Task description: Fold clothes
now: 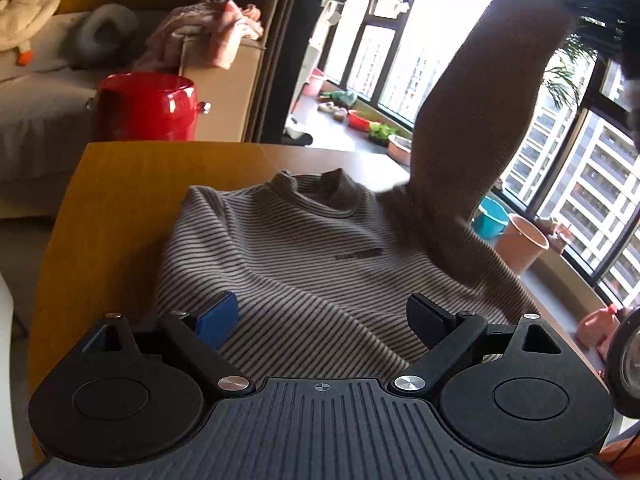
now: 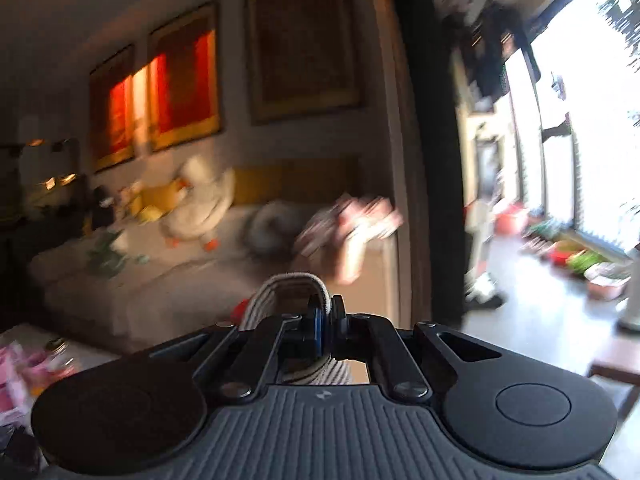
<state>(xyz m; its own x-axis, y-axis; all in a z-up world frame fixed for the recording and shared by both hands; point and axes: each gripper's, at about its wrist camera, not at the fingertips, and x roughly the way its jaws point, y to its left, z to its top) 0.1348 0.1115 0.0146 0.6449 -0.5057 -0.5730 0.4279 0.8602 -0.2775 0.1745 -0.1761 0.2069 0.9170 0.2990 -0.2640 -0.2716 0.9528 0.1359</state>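
Gripping a blurred sleeve cuff, right hand-held gripper; left one gapes.

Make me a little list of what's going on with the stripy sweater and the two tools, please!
clothing: striped sweater, front up, collar away from the camera
surface: wooden table
sleeve: one sleeve lifted high in the air, the rest lying on the table
left tool: open, above the sweater's lower part, holding nothing
right tool: shut on the sleeve cuff
behind the table: red bin, sofa with a plush duck
fold: not yet done
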